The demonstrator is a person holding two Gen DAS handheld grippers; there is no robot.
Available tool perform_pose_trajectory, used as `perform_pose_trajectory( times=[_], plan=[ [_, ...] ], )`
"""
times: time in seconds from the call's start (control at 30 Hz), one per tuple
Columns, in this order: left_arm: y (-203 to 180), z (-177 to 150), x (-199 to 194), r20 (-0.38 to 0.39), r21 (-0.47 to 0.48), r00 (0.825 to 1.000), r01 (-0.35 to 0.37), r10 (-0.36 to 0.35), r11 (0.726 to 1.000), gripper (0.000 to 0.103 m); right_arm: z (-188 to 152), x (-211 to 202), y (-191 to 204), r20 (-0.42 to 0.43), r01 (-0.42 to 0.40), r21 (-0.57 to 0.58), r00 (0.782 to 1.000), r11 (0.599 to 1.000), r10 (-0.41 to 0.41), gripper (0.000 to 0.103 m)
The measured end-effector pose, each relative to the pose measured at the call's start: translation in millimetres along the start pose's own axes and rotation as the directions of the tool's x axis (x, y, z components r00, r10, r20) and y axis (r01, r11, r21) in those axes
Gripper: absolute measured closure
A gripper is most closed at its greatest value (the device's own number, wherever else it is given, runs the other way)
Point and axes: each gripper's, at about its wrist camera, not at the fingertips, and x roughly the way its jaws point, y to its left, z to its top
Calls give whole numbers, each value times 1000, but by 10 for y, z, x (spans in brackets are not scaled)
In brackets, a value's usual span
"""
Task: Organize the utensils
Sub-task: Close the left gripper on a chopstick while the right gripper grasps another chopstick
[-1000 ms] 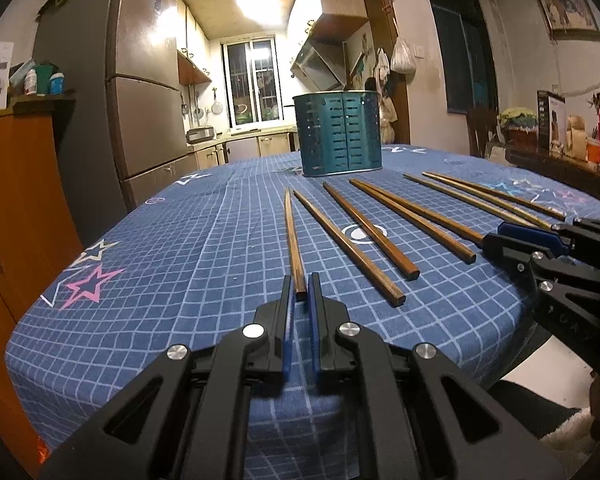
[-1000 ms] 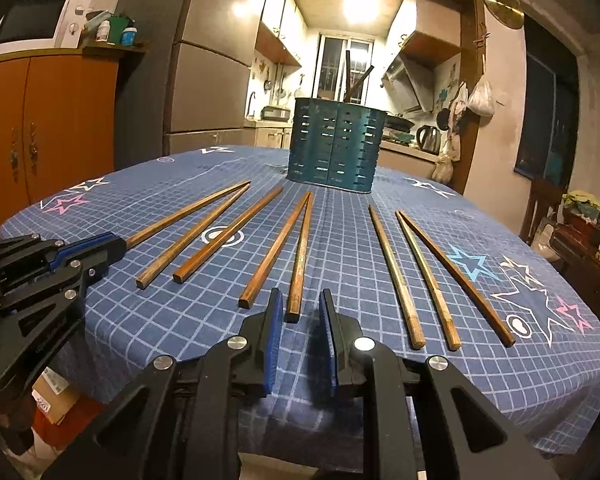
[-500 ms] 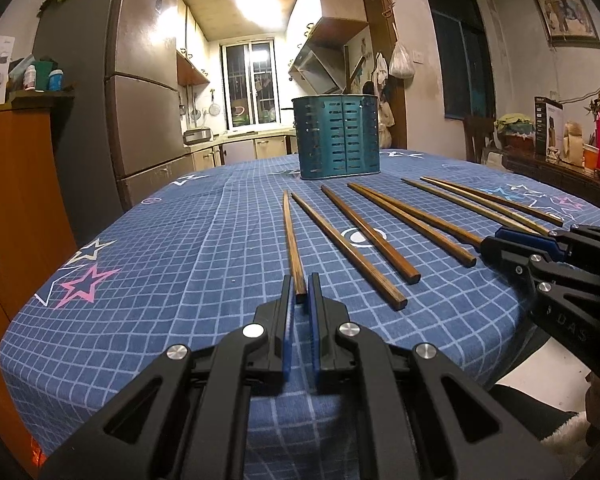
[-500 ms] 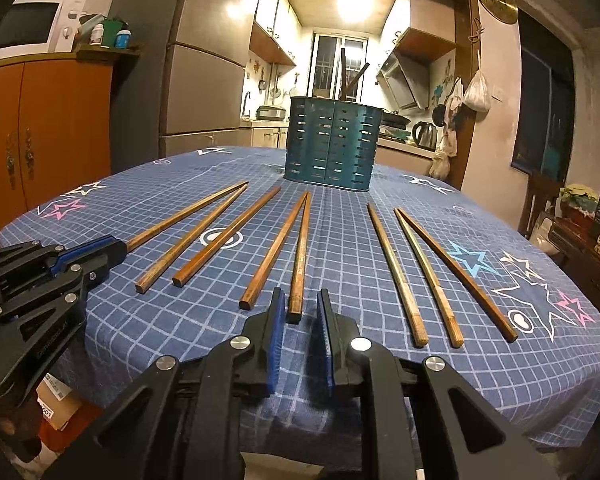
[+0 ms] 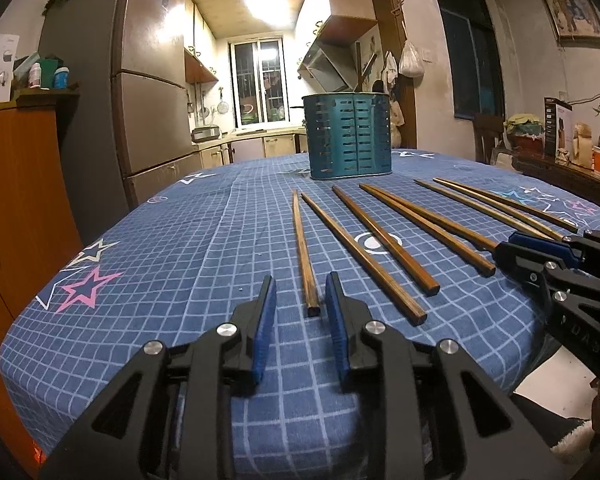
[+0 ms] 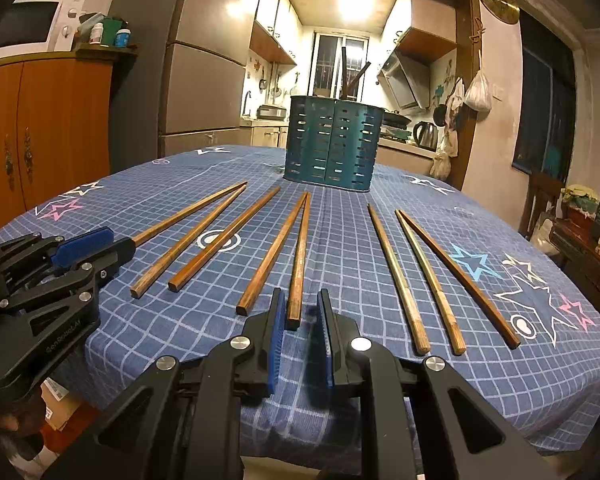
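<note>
left wrist view
left gripper [image 5: 300, 296]: low over the near edge of the table [image 5: 148, 264], pointing at the far edge; jaws apart and opening
leftmost chopstick [image 5: 303, 248]: flat on the tablecloth, near end between the blue pads [image 5: 265, 320]; pads not pressing on it, gap on both sides
other chopsticks [image 5: 384, 232]: lying loose in a fan to the right, near ends toward the near edge, far ends toward the holder
utensil holder [image 5: 350, 142]: teal, slotted, upright near the far edge, centre; dark sticks poke out the top
right gripper [image 5: 500, 250]: at the near right edge, its tip just beside the near end of a chopstick; jaw state can't be read from this side

right wrist view
right gripper [image 6: 300, 320]: at the near edge, centre; jaws a narrow gap apart
middle chopstick [image 6: 300, 256]: near end sits between the pads, close to the left pad; can't tell if that pad touches it, right pad clear of it
neighbour stick [image 6: 274, 256]: just left of it, far tips of the two nearly meeting
three sticks [image 6: 424, 276]: right of centre, well apart from the gripper
left gripper [image 6: 122, 246]: at the near left edge, tip on the end of the outermost stick
utensil holder [image 6: 332, 144]: upright by the far edge, straight ahead
</note>
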Motion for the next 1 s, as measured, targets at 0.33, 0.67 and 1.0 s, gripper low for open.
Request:
perform_pose_trajectory(
  times=[0.33, 0.67, 1.0],
  plan=[
    [-9, -25, -25, 9, 2, 1000, 24, -24, 1000, 90, -8, -19, 12, 0, 5, 6, 1000, 1000, -5, 85],
    [-21, -16, -11, 7, 2, 999, 42, -42, 999, 97, 12, -22, 24, -7, -20, 20, 1000, 1000, 20, 95],
    [54, 57, -114, -27, -20, 999, 39, -39, 999, 98, 83, -157, -118, 4, -24, 65, 1000, 998, 24, 95]
  ],
)
